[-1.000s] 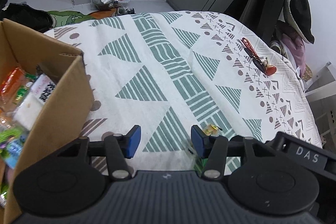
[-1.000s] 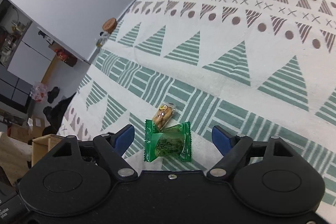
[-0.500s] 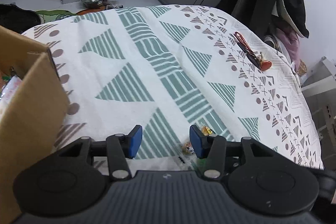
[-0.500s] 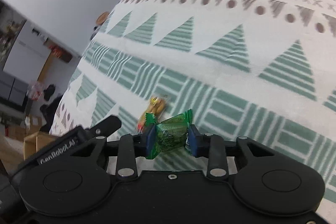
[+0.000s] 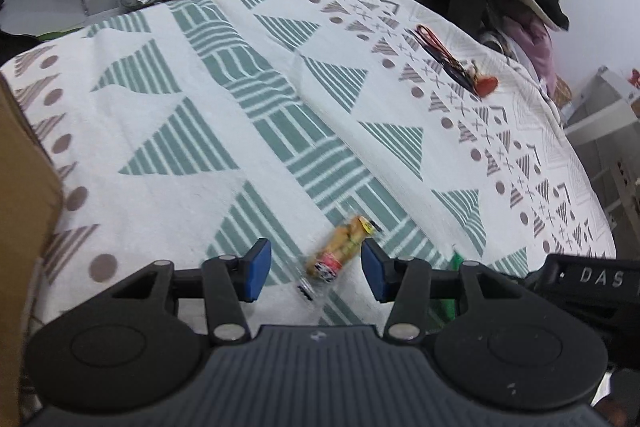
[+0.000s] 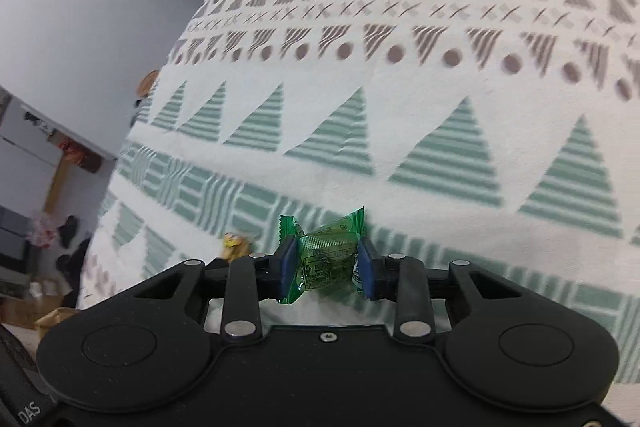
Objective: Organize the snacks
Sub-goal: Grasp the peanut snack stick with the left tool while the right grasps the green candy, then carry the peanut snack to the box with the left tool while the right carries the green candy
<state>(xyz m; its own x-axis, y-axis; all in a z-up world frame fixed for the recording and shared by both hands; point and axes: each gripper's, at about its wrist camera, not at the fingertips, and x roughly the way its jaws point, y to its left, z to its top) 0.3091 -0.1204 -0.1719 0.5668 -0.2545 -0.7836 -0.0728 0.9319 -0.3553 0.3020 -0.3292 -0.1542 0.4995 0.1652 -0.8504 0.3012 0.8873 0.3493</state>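
Much of what you had in front of you was cut off or smeared. The brown cardboard box [image 5: 24,227] showed only as a bare outer wall at the left edge of your left wrist view, so its contents could not be seen. Your right wrist view was blurred across the patterned white, green and brown cloth [image 6: 400,131] covering the surface, and it caught just a corner of the box at lower left.

Your right gripper [image 6: 327,267] had its blue fingers [image 6: 289,267] pinching the crinkled green foil snack packet [image 6: 324,259], which bulged between them near the near edge of the surface. From the left view only a thin sliver of that green packet [image 5: 456,261] showed beside the gripper body.

Your left gripper [image 5: 316,269] had its fingers spread, with the small clear packet of tan snacks with a yellow end [image 5: 340,253] lying on the cloth between them, touching neither as far as could be made out. In the right view that same packet [image 6: 236,247] was a blurred yellow-tan patch, mostly hidden behind the gripper.

A bunch of red and dark keys with a round red tag [image 5: 460,67] lay near the far right edge of the surface, well apart from both packets.
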